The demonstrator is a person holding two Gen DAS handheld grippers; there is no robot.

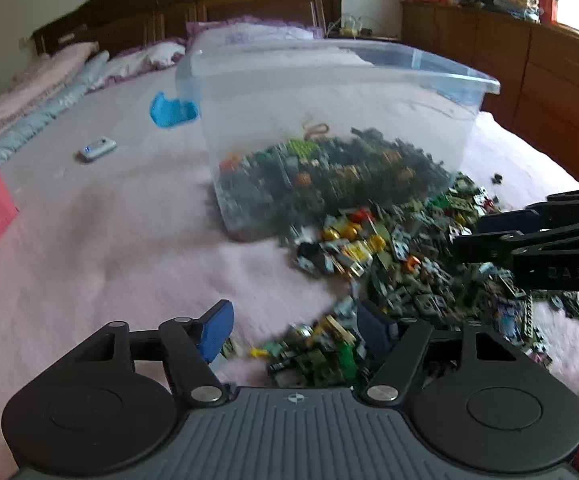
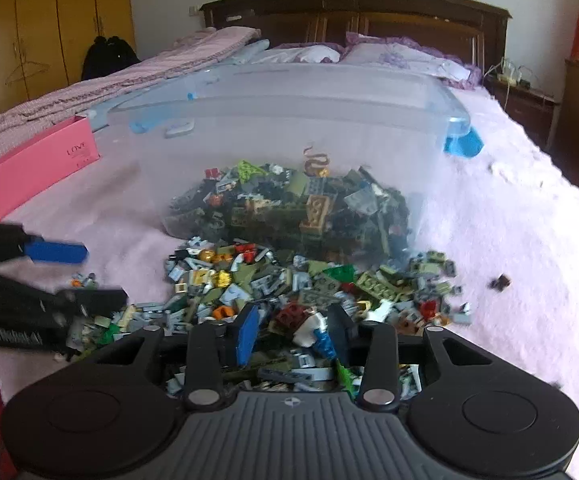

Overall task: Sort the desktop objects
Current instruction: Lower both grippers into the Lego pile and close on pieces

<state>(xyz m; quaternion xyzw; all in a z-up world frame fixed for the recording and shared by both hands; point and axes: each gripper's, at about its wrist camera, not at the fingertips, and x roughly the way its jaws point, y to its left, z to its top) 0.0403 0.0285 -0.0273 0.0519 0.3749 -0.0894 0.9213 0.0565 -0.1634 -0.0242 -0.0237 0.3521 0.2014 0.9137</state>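
A clear plastic bin (image 1: pixel 329 92) stands on the pink bedspread, partly filled with small toy bricks (image 2: pixel 289 208). A loose pile of bricks (image 1: pixel 401 276) lies on the bed in front of it, also in the right wrist view (image 2: pixel 301 284). My left gripper (image 1: pixel 297 328) is open at the pile's near left edge. It shows at the left of the right wrist view (image 2: pixel 77 276). My right gripper (image 2: pixel 293 330) is open, low over the pile with bricks between its fingers. It enters the left wrist view from the right (image 1: pixel 489 240).
A pink box (image 2: pixel 37 168) lies left of the bin. A blue clip (image 1: pixel 171 110) and a small white device (image 1: pixel 97 149) lie on the bed. Stray bricks (image 2: pixel 499 282) lie to the right. A wooden headboard (image 2: pixel 353 8), pillows and dressers surround the bed.
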